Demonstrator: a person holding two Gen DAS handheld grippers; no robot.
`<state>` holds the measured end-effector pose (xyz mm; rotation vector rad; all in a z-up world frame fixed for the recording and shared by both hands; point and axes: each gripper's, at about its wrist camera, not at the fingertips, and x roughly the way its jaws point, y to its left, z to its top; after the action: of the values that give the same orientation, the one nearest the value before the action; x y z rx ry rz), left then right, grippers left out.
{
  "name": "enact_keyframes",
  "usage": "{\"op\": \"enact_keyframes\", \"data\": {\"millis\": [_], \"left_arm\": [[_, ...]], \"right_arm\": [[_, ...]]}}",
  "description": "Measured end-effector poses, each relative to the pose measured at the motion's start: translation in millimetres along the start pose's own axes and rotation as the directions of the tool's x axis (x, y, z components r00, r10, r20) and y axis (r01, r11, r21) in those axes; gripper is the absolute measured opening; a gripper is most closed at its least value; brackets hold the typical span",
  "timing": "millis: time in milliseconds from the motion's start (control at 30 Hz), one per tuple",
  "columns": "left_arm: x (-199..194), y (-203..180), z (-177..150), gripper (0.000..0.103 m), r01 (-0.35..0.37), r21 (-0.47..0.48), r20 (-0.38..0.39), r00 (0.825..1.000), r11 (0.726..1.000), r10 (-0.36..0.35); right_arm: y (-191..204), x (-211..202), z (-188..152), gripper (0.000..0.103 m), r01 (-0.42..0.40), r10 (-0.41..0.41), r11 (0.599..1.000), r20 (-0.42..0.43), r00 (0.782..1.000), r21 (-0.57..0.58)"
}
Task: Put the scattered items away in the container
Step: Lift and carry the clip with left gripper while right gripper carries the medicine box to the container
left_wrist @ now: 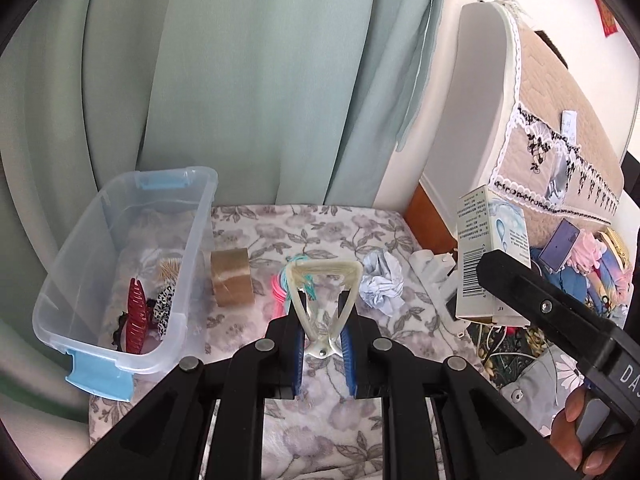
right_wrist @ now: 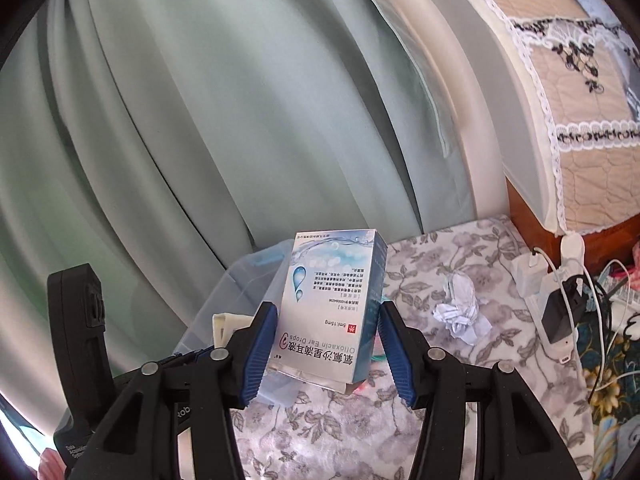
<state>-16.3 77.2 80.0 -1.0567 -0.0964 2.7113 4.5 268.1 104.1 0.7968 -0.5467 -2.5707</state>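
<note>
The clear bin (left_wrist: 120,248) sits on the bed (left_wrist: 320,420) at left, hair clips already inside. The left gripper (left_wrist: 323,344) has its fingers clamped on a cream triangular clip (left_wrist: 324,292), held just above the bedding. The right gripper (right_wrist: 326,344) is clamped on an ear-drops box (right_wrist: 332,304), raised. Each should probably be carried over the rim and lowered before release. Tape (left_wrist: 232,280), hair ties (left_wrist: 280,288) and crumpled paper (left_wrist: 380,284) remain.

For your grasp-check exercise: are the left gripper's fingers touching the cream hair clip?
Touching. The left wrist view shows the left gripper with both blue fingers pressed against the cream hair clip.
</note>
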Motion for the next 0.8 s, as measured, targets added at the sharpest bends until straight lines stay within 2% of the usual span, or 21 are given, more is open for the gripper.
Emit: {"op": "enact_keyframes", "data": {"millis": [200, 267, 500, 800], "left_arm": [[-22, 16, 10, 0.017, -0.039, -0.016, 0.08, 0.996, 0.999, 0.04], [-23, 22, 11, 0.016, -0.054, -0.023, 0.081, 0.995, 0.998, 0.056], [-17, 43, 8, 0.017, -0.032, -0.066, 0.068, 0.997, 0.997, 0.037], [-14, 92, -1, 0.016, -0.037, -0.179, 0.063, 0.997, 0.983, 0.049]], "right_arm": [[24, -13, 8, 0.055, -0.039, 0.042, 0.998, 0.041, 0.998, -0.055], [30, -14, 8, 0.056, -0.044, 0.048, 0.996, 0.047, 0.998, -0.072], [46, -2, 5, 0.056, -0.043, 0.044, 0.994, 0.014, 0.999, -0.097], [67, 26, -5, 0.056, -0.028, 0.02, 0.989, -0.054, 0.998, -0.146]]}}
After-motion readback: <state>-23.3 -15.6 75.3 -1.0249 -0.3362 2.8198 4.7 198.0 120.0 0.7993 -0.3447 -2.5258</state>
